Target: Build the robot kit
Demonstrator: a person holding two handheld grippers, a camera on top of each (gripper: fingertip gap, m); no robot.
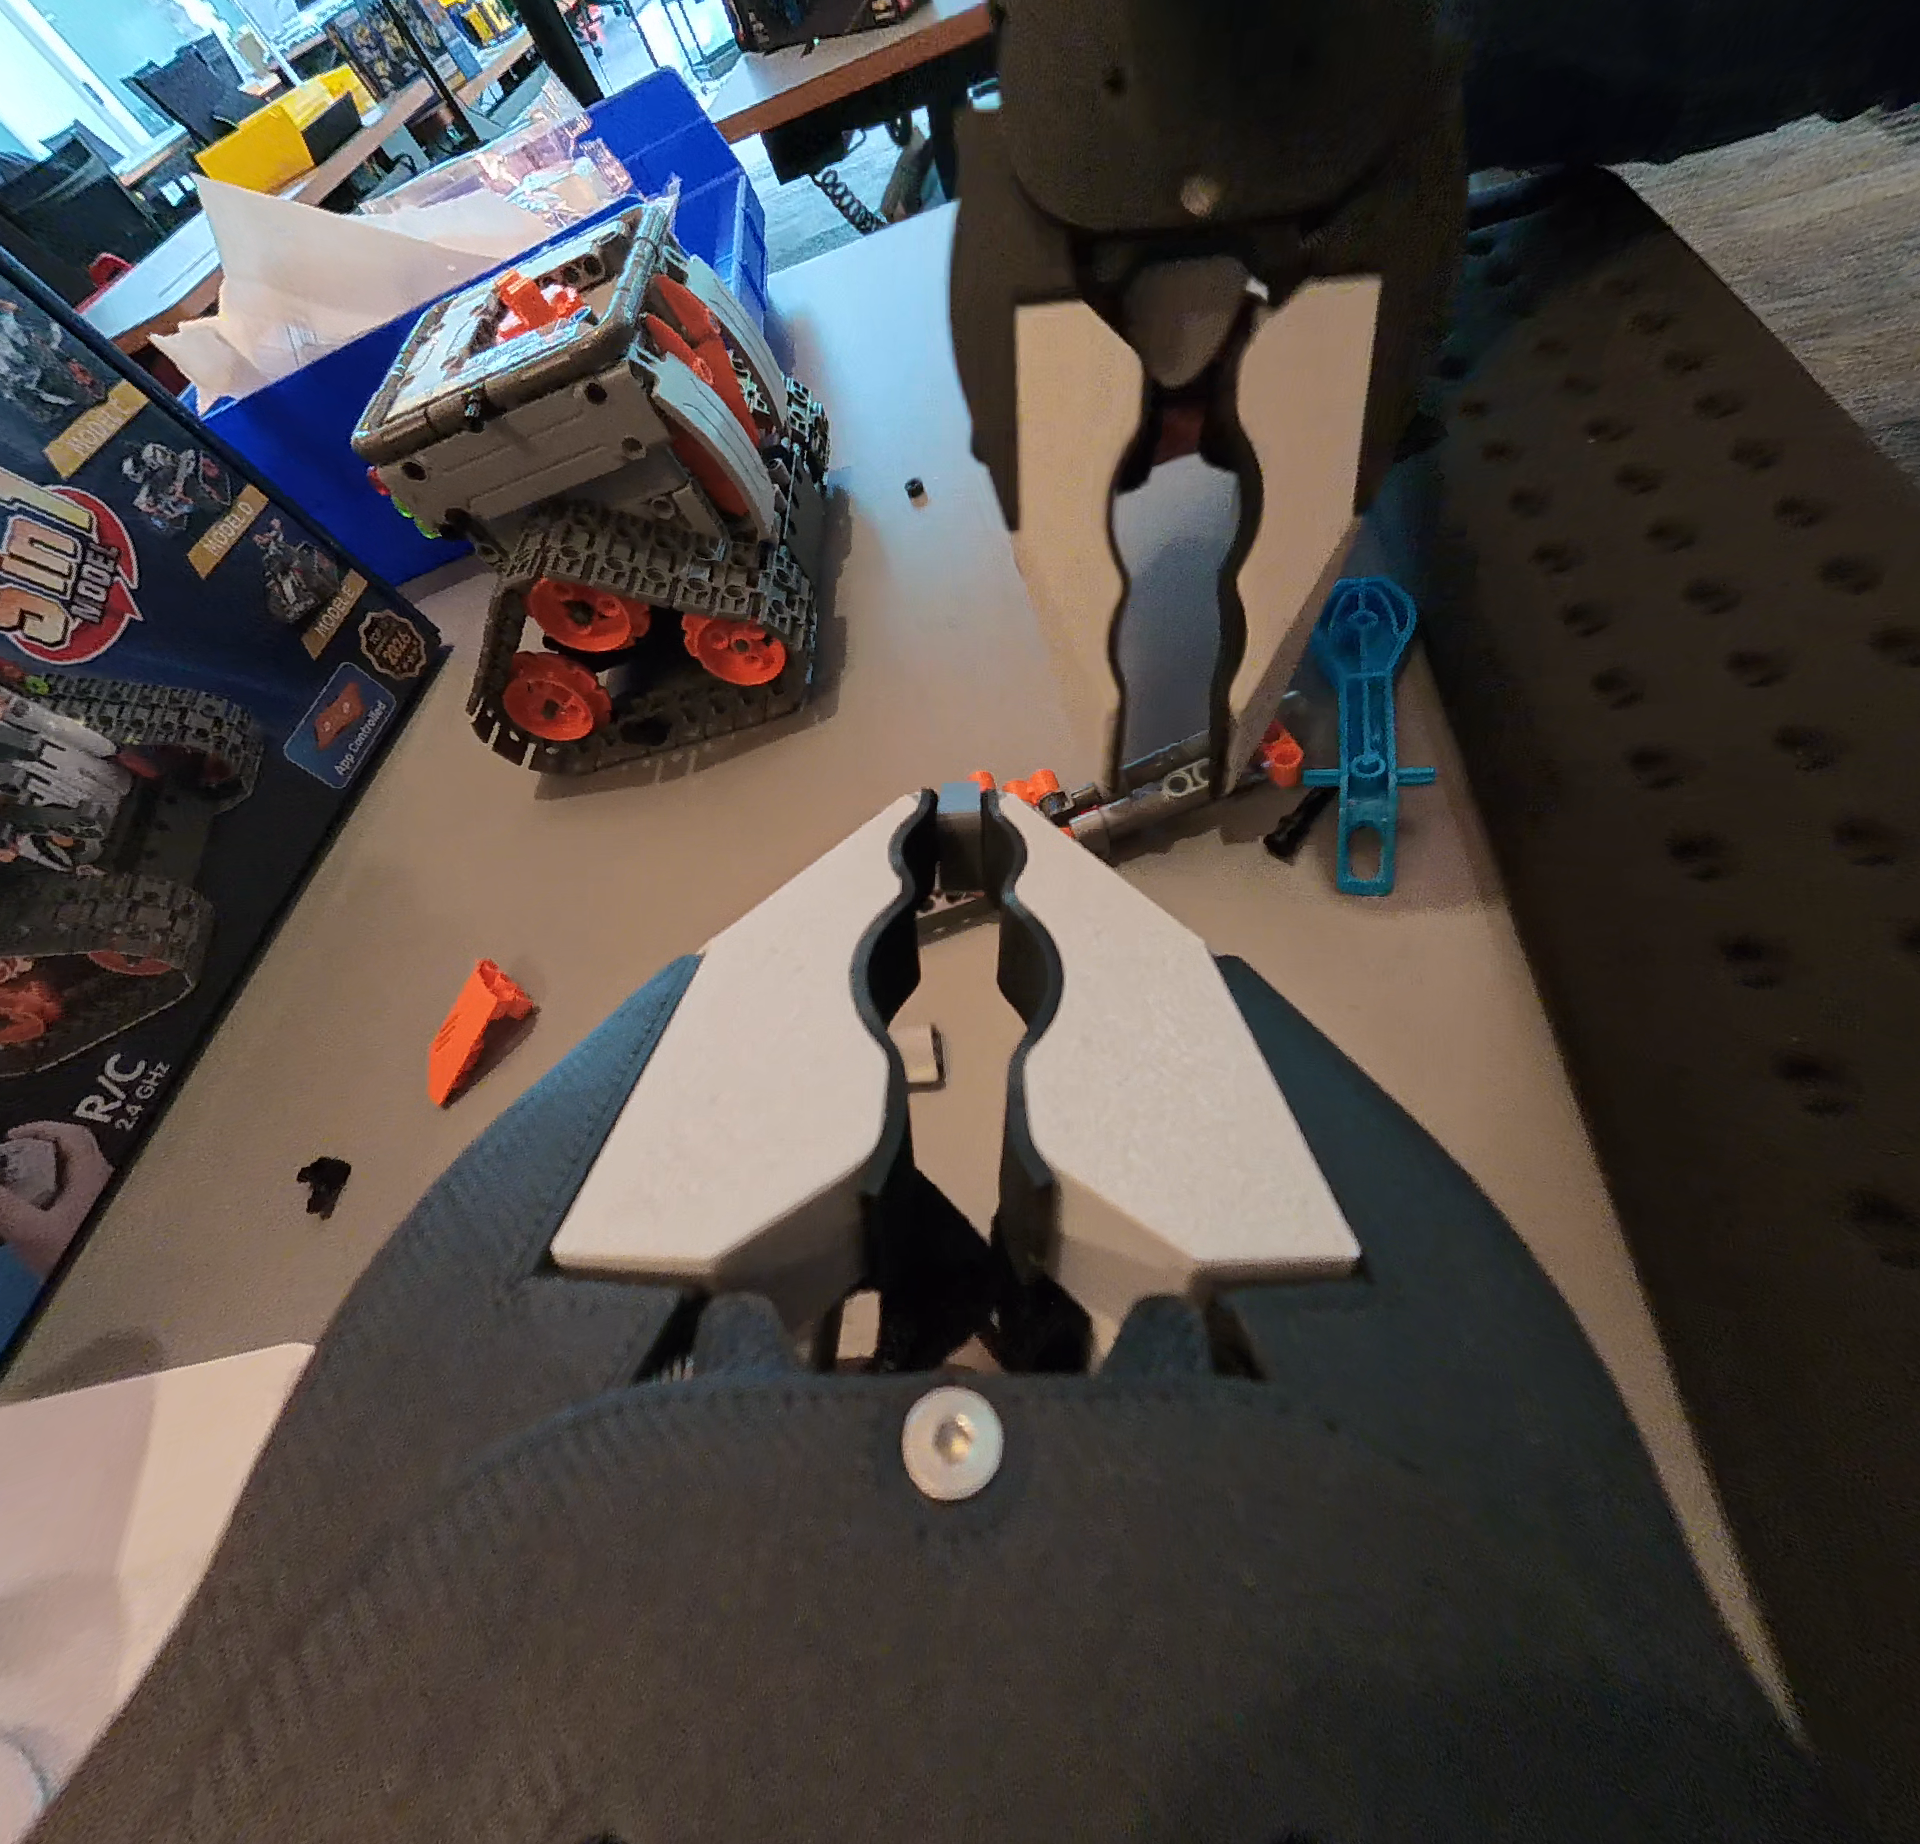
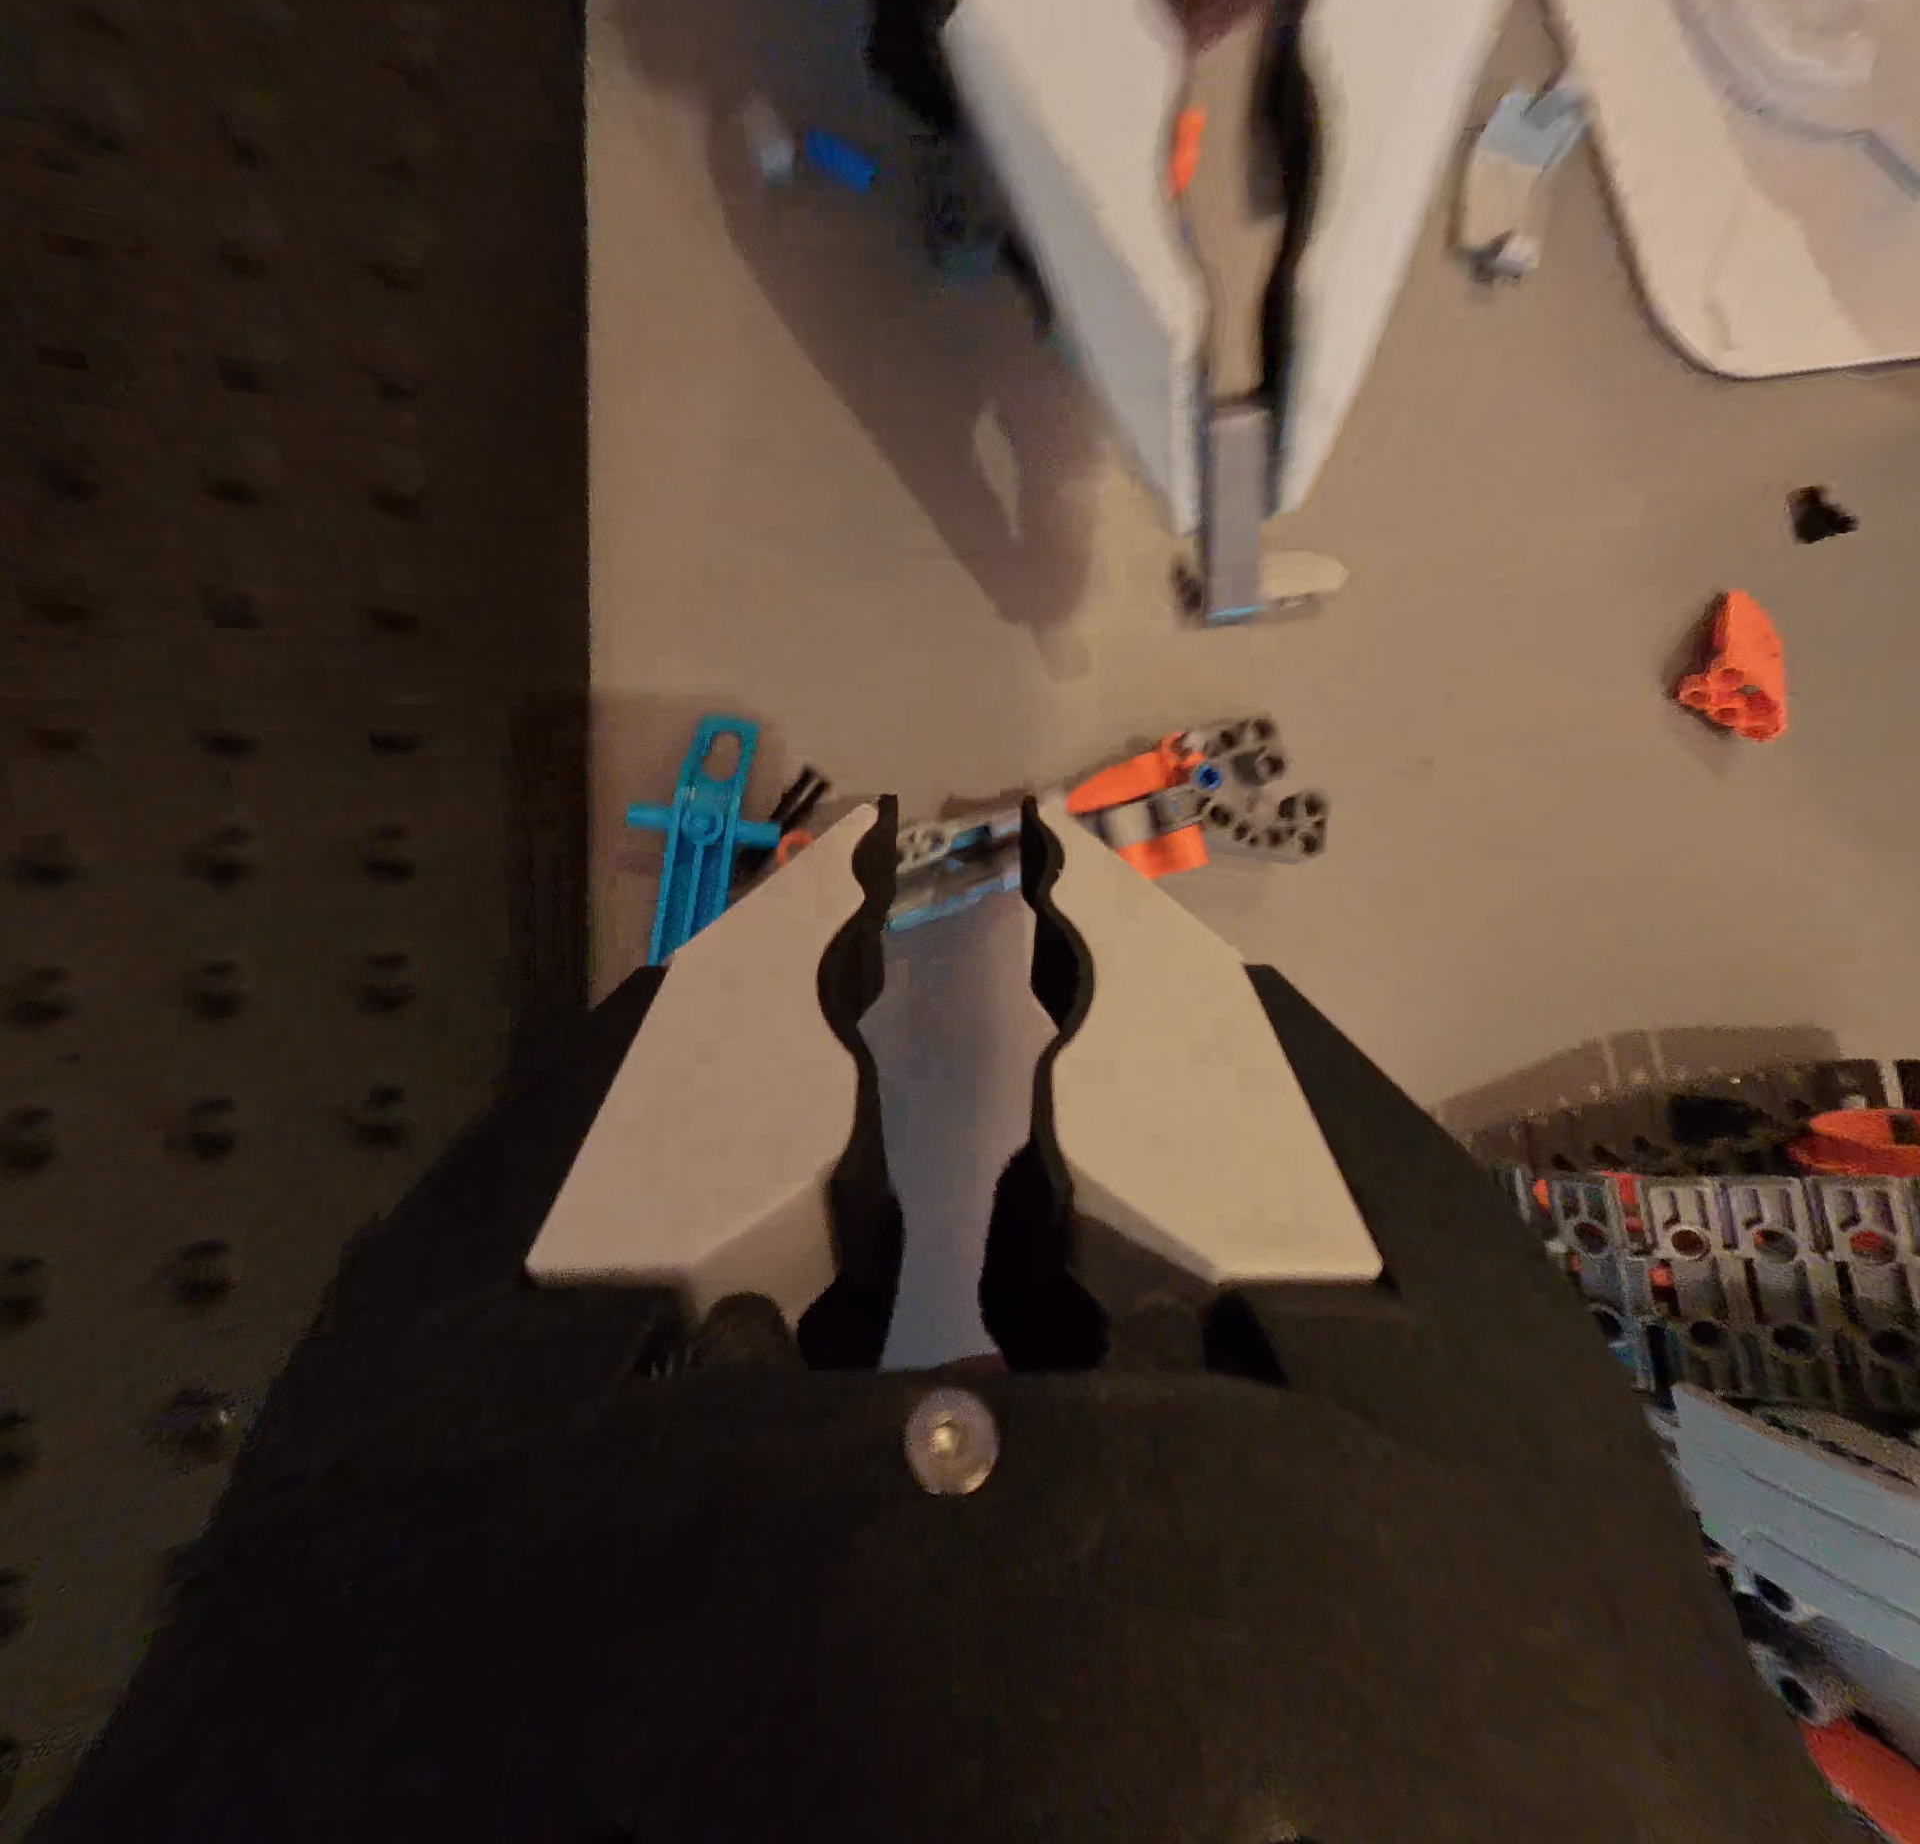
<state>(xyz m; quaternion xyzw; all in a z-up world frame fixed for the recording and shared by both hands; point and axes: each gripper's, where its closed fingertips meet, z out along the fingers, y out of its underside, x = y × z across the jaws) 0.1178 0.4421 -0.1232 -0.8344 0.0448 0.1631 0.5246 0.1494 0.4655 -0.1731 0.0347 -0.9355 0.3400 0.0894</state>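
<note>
Grey plastic, a small block (image 1: 961, 820), sat clamped in the left gripper (image 1: 961, 807), while the right gripper (image 2: 954, 818), narrowly parted, straddled a grey-and-orange beam assembly (image 2: 1195, 807) with the tracked model (image 1: 634, 506) at ten o'clock.

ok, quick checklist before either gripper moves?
1. Left gripper clamped on grey piece: ok.
2. Right gripper gripping grey beam: cannot tell; jaws straddle it.
3. Grippers apart from each other: ok.
4. Blue tool clear of right gripper: cannot tell, very close.
5. Tracked vehicle off to the side: ok.
6. Right wrist view sharp: not ok, blurred.
</note>
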